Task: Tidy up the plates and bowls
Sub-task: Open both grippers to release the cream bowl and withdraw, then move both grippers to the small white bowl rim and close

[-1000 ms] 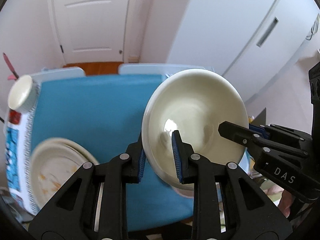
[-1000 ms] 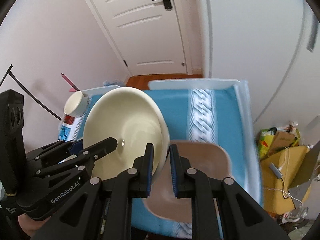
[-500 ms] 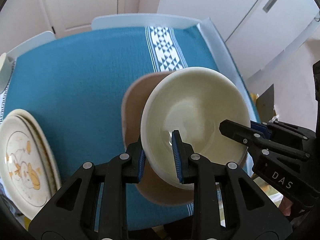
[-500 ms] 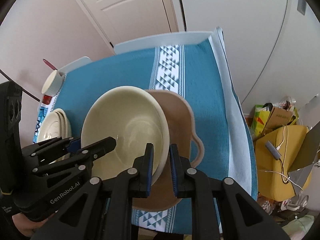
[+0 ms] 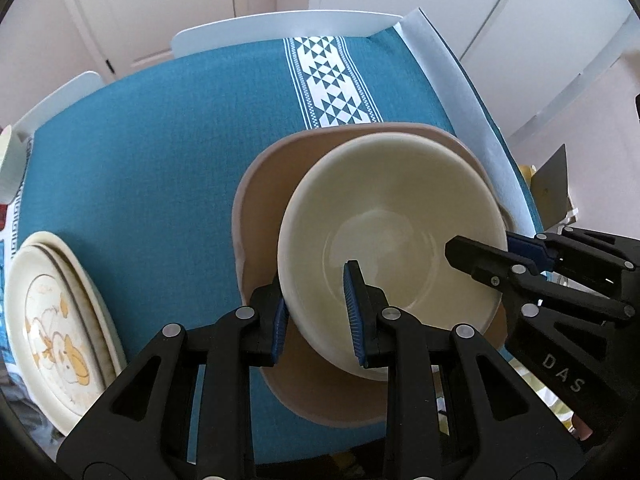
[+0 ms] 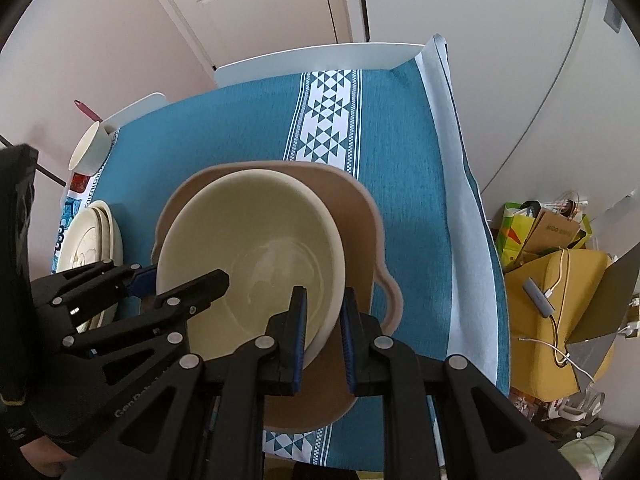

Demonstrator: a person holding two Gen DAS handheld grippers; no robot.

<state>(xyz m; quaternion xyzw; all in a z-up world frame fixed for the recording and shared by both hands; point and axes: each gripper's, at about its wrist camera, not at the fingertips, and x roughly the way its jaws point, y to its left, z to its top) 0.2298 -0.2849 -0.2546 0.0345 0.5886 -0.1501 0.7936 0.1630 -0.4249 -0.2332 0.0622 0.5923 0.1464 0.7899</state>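
A cream bowl (image 5: pixel 392 216) (image 6: pixel 248 240) hangs tilted between both grippers, just over or inside a larger tan bowl with handles (image 5: pixel 260 208) (image 6: pixel 352 216) on the blue tablecloth; whether the two touch I cannot tell. My left gripper (image 5: pixel 314 280) is shut on the cream bowl's near left rim, one pad inside and one outside. My right gripper (image 6: pixel 324 292) is shut on the opposite rim the same way. A stack of cream plates (image 5: pixel 52 320) (image 6: pixel 90 236) with a cartoon print lies at the table's left edge.
A cream cup (image 6: pixel 88 148) stands at the far left corner of the table (image 5: pixel 160 140). White chair backs (image 6: pixel 312 60) rise behind it. Off the right edge, a yellow box (image 6: pixel 560 280) and bags sit on the floor.
Both grippers have come down with the cream bowl and tipped more steeply downward. The bowl, earlier high above the table, is now low over the tan bowl.
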